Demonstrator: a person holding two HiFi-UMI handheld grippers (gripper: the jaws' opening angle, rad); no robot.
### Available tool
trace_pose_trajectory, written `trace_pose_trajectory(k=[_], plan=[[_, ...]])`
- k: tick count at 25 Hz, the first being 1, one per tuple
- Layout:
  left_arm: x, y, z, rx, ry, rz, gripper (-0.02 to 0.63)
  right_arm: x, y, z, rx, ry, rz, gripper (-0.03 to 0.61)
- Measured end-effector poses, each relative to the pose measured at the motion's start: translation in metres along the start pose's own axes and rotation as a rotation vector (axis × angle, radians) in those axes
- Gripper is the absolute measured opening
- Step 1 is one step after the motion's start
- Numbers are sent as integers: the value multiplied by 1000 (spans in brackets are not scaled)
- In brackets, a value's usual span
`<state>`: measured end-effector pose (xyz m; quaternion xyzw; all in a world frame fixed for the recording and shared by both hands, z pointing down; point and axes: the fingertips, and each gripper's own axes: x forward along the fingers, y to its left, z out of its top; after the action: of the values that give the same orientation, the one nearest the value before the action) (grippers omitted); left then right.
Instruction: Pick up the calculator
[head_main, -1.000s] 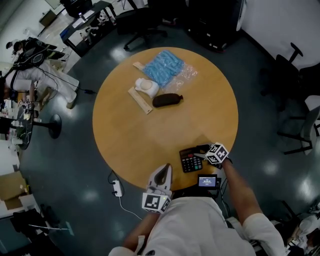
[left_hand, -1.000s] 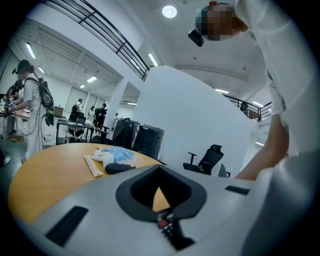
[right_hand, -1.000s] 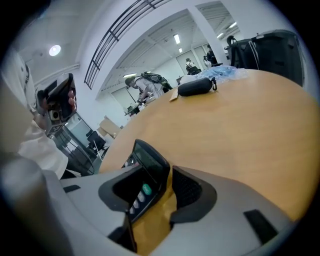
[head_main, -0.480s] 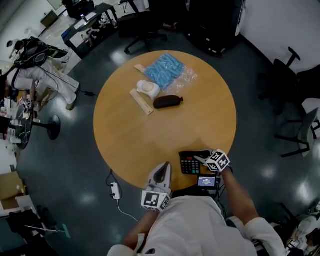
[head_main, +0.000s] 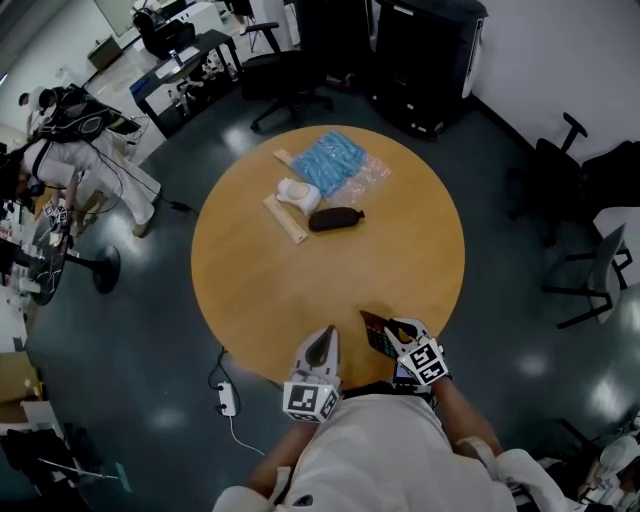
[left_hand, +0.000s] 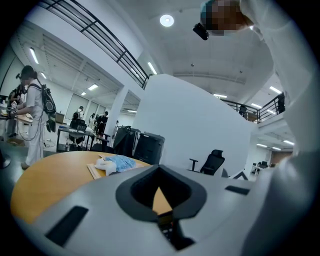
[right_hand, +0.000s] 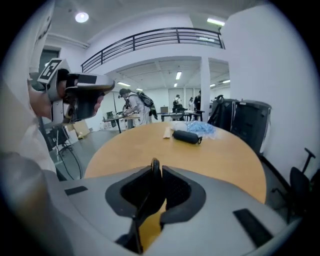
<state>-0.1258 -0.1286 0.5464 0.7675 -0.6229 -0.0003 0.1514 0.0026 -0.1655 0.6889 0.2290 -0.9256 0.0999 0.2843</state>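
Note:
The black calculator (head_main: 377, 331) is off the round wooden table (head_main: 300, 290), tilted up over its near edge. My right gripper (head_main: 392, 330) grips it, jaws still closing with the calculator between the pads. In the right gripper view the calculator (right_hand: 151, 194) shows edge-on between the jaws of the right gripper (right_hand: 157, 173). My left gripper (head_main: 325, 342) hovers at the table's near edge, left of the calculator, its tips together and nothing in them. Past the left gripper (left_hand: 159, 189), the left gripper view shows the table (left_hand: 55, 175).
At the table's far side lie a blue plastic bag (head_main: 336, 160), a white object (head_main: 297, 194), a black pouch (head_main: 334, 218) and a wooden strip (head_main: 283, 218). Office chairs (head_main: 590, 260) stand to the right. A person (head_main: 60, 150) stands far left by desks.
The right gripper closed on the calculator and lifted it off the table, tipping it up toward me. The left gripper stayed put.

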Motion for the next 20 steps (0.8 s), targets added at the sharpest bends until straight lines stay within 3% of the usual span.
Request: trace_pose_trajectory(k=[4,8,20], plan=[[-2,-4,4,7,-17,-11,5,-34,-4,41,16,-131,-118,66],[2,-9,12,19,-41,-33,5,-61,-2,72,49,-228,-163,66],[4,-17,17,31,-58,-63,5,-70,-2,84,37,-260,-181,64]])
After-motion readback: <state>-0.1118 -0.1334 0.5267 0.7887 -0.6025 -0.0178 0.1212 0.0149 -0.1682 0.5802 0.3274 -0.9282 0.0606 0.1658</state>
